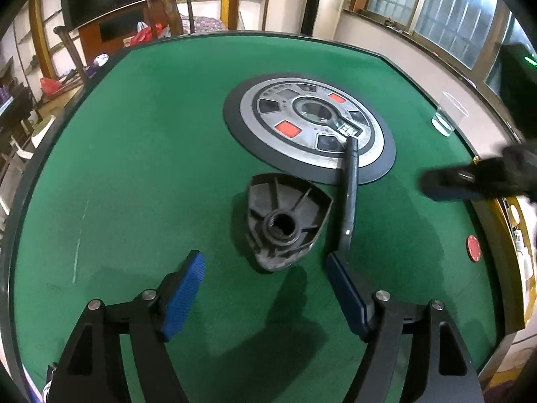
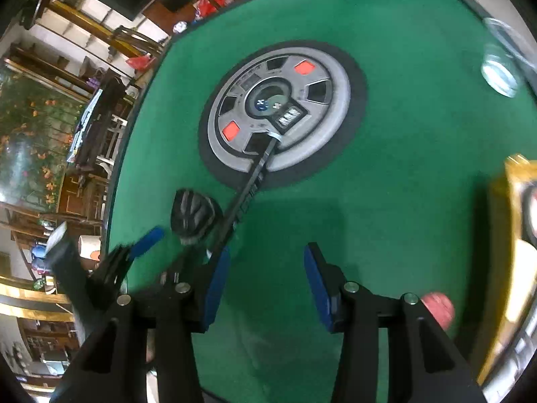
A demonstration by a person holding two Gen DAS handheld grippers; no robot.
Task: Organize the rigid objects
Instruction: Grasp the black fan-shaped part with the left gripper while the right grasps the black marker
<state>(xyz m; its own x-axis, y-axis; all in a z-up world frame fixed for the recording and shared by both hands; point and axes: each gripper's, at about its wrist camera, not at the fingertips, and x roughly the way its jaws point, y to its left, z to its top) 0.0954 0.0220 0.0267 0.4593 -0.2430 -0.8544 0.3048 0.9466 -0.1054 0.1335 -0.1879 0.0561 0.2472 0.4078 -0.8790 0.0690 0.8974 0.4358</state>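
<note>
On the table (image 1: 151,141), a round control panel (image 1: 308,127) sits at the centre — just in front of it lies a ribbed triangular plastic part (image 1: 285,218). To that part's right, a long bar (image 1: 349,194) lies with its far end on the panel. A glass (image 1: 448,117) stands by the table's far right edge — a round chip (image 1: 474,249) lies nearer, also right.
</note>
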